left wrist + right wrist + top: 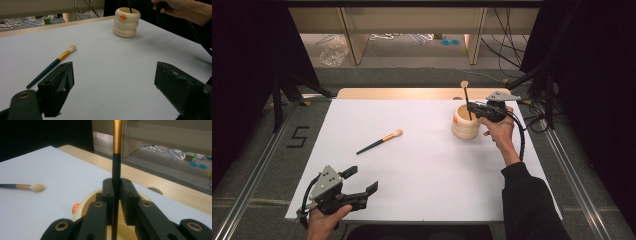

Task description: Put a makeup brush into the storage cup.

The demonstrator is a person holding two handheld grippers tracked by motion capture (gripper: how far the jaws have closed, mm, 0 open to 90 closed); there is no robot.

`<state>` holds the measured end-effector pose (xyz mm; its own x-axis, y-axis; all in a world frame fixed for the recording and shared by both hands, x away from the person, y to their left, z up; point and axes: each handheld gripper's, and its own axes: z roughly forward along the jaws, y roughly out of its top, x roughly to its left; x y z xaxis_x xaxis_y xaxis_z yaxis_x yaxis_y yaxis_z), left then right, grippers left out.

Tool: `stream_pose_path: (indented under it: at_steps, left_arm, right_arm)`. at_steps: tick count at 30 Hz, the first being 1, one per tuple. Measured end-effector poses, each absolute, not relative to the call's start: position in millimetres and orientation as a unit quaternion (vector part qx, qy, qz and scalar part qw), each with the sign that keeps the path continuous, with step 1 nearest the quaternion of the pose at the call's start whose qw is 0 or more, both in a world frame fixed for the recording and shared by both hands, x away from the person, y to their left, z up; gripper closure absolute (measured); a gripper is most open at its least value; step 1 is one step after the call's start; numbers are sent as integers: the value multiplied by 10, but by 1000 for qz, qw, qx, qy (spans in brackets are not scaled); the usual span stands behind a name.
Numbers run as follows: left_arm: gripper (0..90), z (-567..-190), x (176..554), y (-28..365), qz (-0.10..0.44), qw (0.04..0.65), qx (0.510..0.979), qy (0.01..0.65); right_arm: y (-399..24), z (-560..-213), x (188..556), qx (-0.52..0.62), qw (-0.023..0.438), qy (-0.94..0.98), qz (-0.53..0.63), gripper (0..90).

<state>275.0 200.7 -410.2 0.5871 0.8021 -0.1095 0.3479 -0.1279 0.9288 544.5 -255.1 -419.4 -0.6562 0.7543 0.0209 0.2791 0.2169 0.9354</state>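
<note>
A cream ringed cup (465,121) (126,22) (88,200) with an orange dot stands at the far right of the white mat. My right gripper (472,106) (116,192) is shut on the dark handle of a makeup brush (466,98) (116,165), held upright with its lower end inside the cup. A second brush (380,141) (51,65) (23,186), with a dark handle, gold ferrule and pale tip, lies flat on the mat's middle left. My left gripper (361,181) (113,85) stands open at the near left corner with nothing between its jaws.
The white mat (422,165) covers a wooden table (412,93). Black stands and cables (532,75) flank the far corners. A plastic bag (333,51) and small items lie on the floor beyond the table.
</note>
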Motion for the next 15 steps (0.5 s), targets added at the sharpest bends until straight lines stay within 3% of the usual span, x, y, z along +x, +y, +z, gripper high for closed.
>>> stream_pose_path:
  at_steps: [15]
  left_arm:
    - [157,-4101,2751,2008,216,526,719,400]
  right_arm:
    - [-2603,-4262,5439,363,220,747,512,834]
